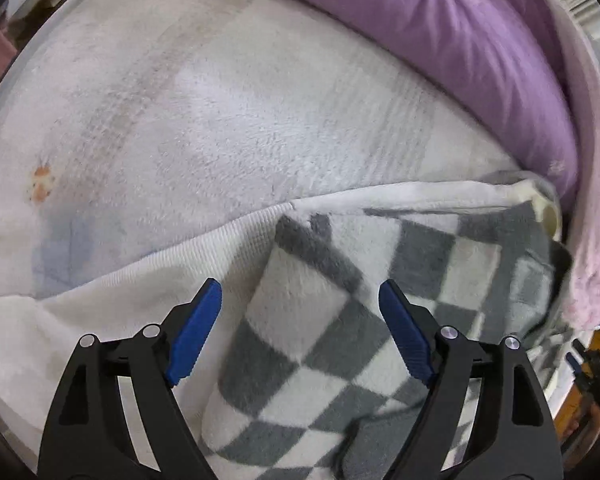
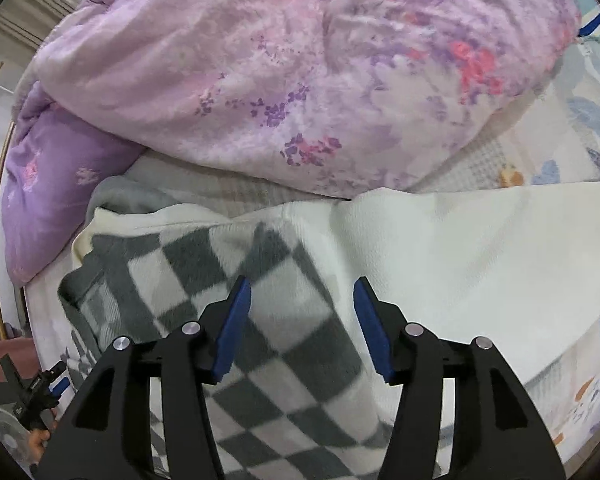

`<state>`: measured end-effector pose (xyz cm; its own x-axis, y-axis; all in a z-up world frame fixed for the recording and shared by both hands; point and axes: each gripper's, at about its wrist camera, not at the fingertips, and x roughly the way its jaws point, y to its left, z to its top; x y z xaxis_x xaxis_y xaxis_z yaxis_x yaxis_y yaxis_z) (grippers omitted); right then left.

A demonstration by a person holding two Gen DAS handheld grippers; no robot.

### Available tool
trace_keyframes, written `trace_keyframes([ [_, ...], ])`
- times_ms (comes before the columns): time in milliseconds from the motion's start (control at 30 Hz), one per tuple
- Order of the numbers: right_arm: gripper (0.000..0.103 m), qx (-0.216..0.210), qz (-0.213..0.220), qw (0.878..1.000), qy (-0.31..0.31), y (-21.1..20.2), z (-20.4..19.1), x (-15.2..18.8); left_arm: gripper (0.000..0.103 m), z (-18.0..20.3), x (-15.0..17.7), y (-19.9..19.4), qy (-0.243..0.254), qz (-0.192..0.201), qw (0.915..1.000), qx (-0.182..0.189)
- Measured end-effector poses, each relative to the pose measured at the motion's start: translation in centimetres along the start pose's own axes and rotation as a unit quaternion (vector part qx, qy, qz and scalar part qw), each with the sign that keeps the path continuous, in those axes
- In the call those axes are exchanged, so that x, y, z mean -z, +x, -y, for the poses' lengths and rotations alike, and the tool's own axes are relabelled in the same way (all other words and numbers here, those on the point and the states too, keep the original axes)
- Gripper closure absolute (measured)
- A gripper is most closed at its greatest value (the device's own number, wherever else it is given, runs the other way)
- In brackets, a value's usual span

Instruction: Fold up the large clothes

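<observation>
While both hover over the checkered garment point(image 1: 340, 312), left claw point(image 1: 300, 328) wide open, right claw point(image 2: 300, 324) open, empty.

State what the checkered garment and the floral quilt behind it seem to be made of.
Checkered garment: probably brushed fleece or wool blend, matte, with a fuzzy nap blurring the grey squares. Floral quilt: likely padded cotton or polyester, faintly sheeny, puffy with soft wrinkles.

We've got the garment point(image 2: 284, 320) lying on the bed point(image 1: 180, 120), quilt point(image 2: 300, 80) heaped behind it at 12 o'clock, pillow point(image 2: 52, 184) at 10.
</observation>
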<state>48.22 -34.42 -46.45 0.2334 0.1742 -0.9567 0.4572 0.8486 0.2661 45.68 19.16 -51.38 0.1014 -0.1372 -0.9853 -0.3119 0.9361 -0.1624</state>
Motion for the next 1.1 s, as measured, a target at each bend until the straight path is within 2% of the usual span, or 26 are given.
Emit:
trace_keyframes([
  [300, 0.052, -0.001, -0.063, 0.998, 0.025, 4.3, -0.7, -2.5, 0.024, 0.3, -2.0, 2.1, -0.011, -0.018, 0.9998, -0.004],
  [367, 0.052, -0.006, -0.066, 0.997, 0.033, 4.7, -0.6, -2.7, 0.024, 0.4, -2.1, 2.4, -0.011, -0.020, 0.9997, -0.008],
  [467, 0.052, -0.029, -0.075, 0.996, 0.039, 5.1, -0.5, -3.1, 0.033, 0.5, -2.2, 3.2, -0.010, -0.025, 0.9996, -0.007],
  [500, 0.052, -0.030, -0.086, 0.995, 0.036, 5.6, -0.6, -3.0, 0.040, 0.7, -2.3, 3.5, -0.010, -0.028, 0.9995, -0.006],
  [533, 0.058, -0.027, -0.097, 0.994, 0.030, 6.1, -0.7, -2.9, 0.050, 1.0, -2.8, 4.0, -0.011, -0.030, 0.9995, -0.004],
  [600, 0.072, -0.016, -0.085, 0.996, 0.023, 6.0, -1.1, -2.6, 0.058, 1.1, -3.0, 4.0, -0.017, -0.029, 0.9994, -0.005],
  [633, 0.075, -0.023, -0.078, 0.996, 0.021, 5.8, -1.1, -2.4, 0.066, 1.2, -3.0, 3.7, -0.018, -0.024, 0.9995, -0.007],
  [667, 0.081, -0.027, -0.071, 0.997, 0.019, 5.4, -1.2, -2.1, 0.069, 0.9, -2.5, 3.6, -0.017, -0.017, 0.9997, -0.006],
  [733, 0.083, -0.028, -0.044, 0.999, -0.004, 3.9, -1.4, -1.3, 0.076, 0.9, -2.2, 2.4, -0.013, -0.004, 0.9999, -0.001],
  [933, 0.085, -0.079, 0.024, 0.997, -0.013, -1.2, -0.9, 2.1, 0.079, 0.6, 0.1, -2.6, -0.010, 0.054, 0.9978, 0.038],
  [1100, 0.085, -0.111, 0.060, 0.992, -0.030, -6.2, -0.6, 5.9, 0.079, 1.0, 4.8, -8.3, 0.013, 0.111, 0.9918, 0.062],
])
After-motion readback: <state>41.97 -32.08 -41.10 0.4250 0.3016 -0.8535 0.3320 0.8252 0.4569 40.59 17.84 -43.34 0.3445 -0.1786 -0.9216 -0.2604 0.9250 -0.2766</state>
